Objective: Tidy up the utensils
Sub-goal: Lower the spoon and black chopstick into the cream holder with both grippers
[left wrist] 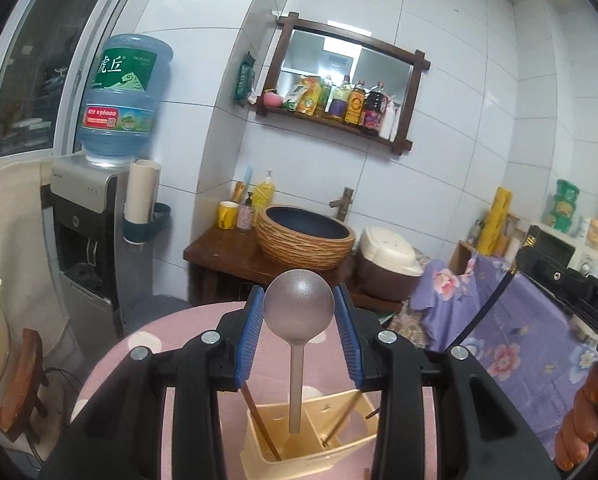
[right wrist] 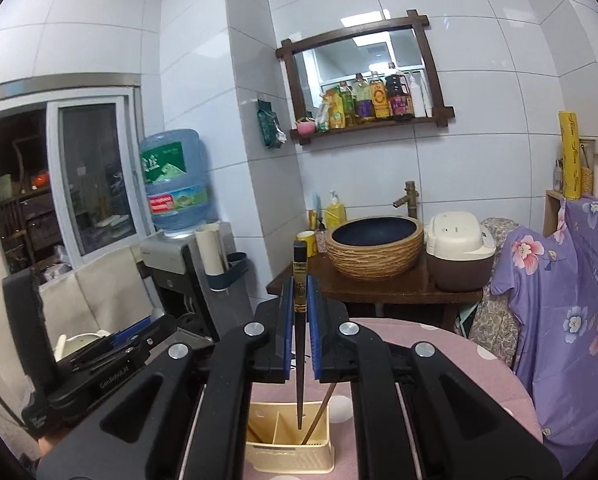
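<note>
Ladle point(left wrist: 298, 307): matt grey metal, finely grained. Utensil holder point(left wrist: 319, 436): smooth cream plastic. Chopstick point(right wrist: 300, 344): dark glossy wood; tablecloth point(right wrist: 439, 344): pink cloth.

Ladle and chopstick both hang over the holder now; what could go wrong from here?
1. The ladle is gripped by its round bowl only; it could slip or swing.
2. The chopstick tip hangs above the holder divider and may catch it.
3. Slanted chopsticks already inside could block either.

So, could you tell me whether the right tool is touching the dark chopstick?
Touching: the right wrist view shows the right tool clamped on the dark chopstick, both blue pads against it.
</note>
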`<state>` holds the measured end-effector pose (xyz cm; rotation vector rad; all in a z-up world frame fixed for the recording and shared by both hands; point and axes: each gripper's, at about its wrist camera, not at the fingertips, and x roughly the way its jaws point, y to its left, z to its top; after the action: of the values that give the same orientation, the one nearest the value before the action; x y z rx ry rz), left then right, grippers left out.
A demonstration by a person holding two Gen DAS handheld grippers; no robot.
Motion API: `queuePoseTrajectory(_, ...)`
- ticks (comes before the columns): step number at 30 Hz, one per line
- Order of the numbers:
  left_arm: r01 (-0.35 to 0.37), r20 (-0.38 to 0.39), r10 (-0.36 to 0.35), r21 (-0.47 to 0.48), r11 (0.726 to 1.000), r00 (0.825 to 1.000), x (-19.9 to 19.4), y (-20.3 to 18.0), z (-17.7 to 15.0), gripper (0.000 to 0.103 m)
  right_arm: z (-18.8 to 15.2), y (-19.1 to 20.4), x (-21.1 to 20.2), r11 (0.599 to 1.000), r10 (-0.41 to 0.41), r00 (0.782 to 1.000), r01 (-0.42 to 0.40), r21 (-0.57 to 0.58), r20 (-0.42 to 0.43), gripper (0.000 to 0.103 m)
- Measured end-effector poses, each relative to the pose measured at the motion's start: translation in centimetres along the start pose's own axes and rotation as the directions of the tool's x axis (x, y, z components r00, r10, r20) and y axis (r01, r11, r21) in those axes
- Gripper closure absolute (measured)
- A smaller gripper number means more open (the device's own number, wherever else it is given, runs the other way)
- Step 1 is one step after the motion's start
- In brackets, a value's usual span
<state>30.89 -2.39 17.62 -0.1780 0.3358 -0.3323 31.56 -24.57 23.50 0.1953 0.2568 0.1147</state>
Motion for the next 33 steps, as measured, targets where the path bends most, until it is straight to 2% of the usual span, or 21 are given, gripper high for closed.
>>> queuePoseTrajectory(8, -0.057, -0.043, 0.057, -0.018, 0.998, 0.997, 3.1, 0.7, -4.6, 0.067, -5.8, -0.8, 4.6, 1.0, -0.02, 0.994, 0.022, 0.02, -0.11, 0.095)
queuePoseTrajectory(17, -0.092, -0.09, 0.093, 0.02, 0.996, 0.992, 4.7, 0.5, -8.5, 0.067, -9.9, -1.7, 6.5, 0.999, -0.023, 0.984, 0.029, 0.031, -0.177, 0.095)
queuePoseTrajectory(33, -0.135, -0.114, 0.146, 0.097, 0.986, 0.983, 5.5, 0.5, -10.9, 0.067, -10.6, -3.3, 6.0, 0.997, -0.043, 0.988, 0.051, 0.05, -0.151, 0.095)
